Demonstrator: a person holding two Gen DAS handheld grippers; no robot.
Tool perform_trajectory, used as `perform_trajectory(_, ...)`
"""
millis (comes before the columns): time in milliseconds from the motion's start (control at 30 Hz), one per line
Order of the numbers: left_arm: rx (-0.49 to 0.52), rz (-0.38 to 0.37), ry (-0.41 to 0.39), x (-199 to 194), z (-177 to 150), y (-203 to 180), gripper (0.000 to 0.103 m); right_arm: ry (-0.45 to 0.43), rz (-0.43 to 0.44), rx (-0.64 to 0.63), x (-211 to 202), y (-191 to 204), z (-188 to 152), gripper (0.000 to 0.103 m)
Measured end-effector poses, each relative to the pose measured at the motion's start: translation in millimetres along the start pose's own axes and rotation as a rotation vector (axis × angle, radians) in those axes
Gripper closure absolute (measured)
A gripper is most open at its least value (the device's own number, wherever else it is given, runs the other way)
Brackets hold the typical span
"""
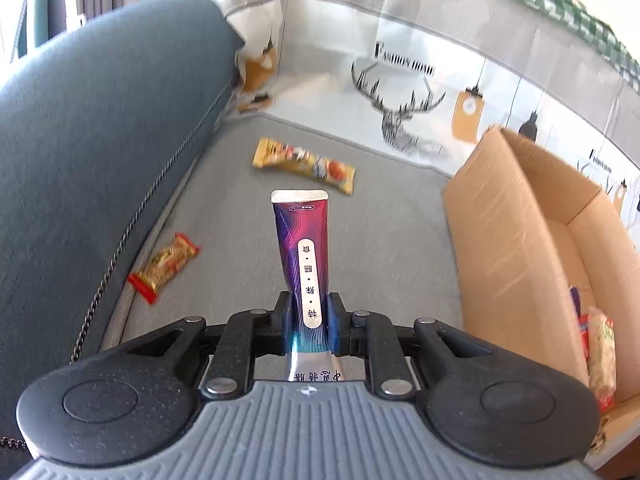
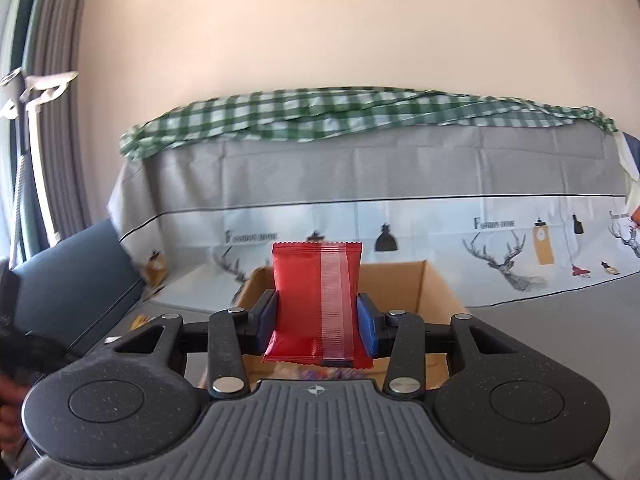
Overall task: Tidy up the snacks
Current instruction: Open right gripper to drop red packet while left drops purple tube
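The left gripper (image 1: 307, 316) clamps a slim purple-and-magenta snack stick (image 1: 301, 256) between its blue pads, the packet standing up and away from the fingers with its white sealed end farthest out. Beyond that tip, on the grey seat cushion (image 1: 380, 248), lies a yellow snack bar (image 1: 303, 164); off to the gripper's left, near the blue sofa arm (image 1: 88, 140), sits a red-and-gold wrapped snack (image 1: 165, 268). To the gripper's right stands an open cardboard box (image 1: 516, 240) with packets (image 1: 600, 356) already lying in its near corner.

The right gripper (image 2: 317, 320) grips a red foil packet (image 2: 318, 304), jaws closed on its sides, back seam facing the camera. The packet is held directly in front of the same cardboard box (image 2: 424, 292), above its near edge. Behind the box hangs a printed cloth with deer and lamps (image 2: 440, 232), topped by a green checked cloth (image 2: 340, 114).
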State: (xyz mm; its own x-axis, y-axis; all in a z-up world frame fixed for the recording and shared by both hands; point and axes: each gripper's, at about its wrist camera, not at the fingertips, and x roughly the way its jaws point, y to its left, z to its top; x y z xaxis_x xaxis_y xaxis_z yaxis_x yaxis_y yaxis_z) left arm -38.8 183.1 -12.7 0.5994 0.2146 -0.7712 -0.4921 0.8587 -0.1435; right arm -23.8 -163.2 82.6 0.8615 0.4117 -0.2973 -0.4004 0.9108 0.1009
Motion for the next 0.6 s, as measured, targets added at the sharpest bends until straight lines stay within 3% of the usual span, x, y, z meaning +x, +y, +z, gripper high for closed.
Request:
perform_trajectory(300,0.013,-0.041,-0.131,-20.3,6.3,-28.6,0.084,-0.008,-0.132,0.184,40.0,-59.0,-1.5,0.059)
perform_trajectory(433,0.043,-0.136,-0.249,-34.7,8.8,-50.6,0.084,-0.011,-0.140,0.171,46.5,-63.0,-1.0,0.059)
perform_trajectory(600,0.153,-0.275,-0.384,-52.1,3.0,-92.1,0.084,-0.037,-0.139,0.089,46.1,-58.8,4.5,0.059)
